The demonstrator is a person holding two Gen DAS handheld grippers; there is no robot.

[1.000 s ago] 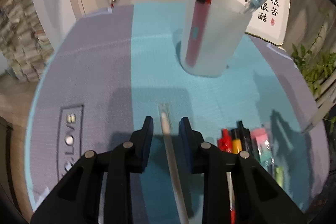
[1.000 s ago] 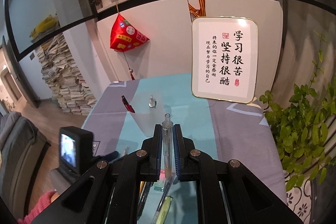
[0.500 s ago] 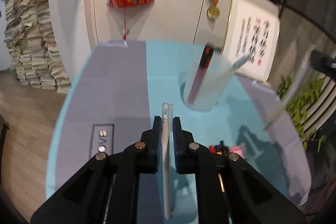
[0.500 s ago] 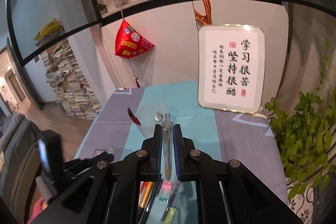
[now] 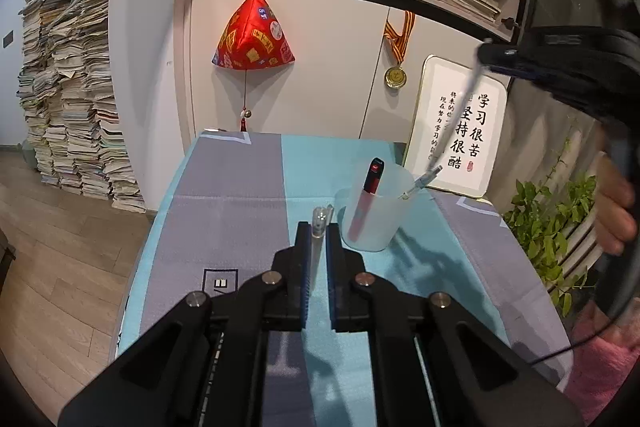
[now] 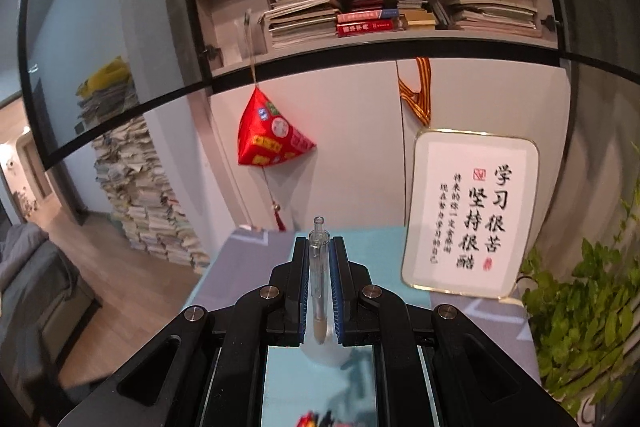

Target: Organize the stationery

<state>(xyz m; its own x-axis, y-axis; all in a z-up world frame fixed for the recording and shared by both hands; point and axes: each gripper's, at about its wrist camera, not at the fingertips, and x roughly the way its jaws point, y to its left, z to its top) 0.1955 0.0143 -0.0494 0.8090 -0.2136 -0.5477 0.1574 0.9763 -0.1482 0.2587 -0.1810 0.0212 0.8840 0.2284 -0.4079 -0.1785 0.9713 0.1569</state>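
My left gripper (image 5: 318, 227) is shut on a clear pen (image 5: 317, 229) and holds it above the mat, just left of the translucent cup (image 5: 372, 215). The cup holds a red and black pen (image 5: 370, 183) and a clear pen (image 5: 422, 181). My right gripper (image 6: 319, 247) is shut on a clear pen (image 6: 319, 267), lifted high. It also shows in the left wrist view (image 5: 500, 57), above and right of the cup, its pen hanging down toward the rim. Part of the cup (image 6: 324, 353) shows under the right fingers.
A framed calligraphy board (image 5: 460, 131) leans at the table's back right. A potted plant (image 5: 552, 227) stands off the right edge. A red pouch (image 5: 254, 35) hangs on the wall behind. Blurred pens (image 6: 316, 419) lie on the mat (image 5: 240, 195) below the right gripper.
My left gripper closed on the clear pen lying on the mat and lifted it up. My right gripper rose with its pen and moved over toward the cup.
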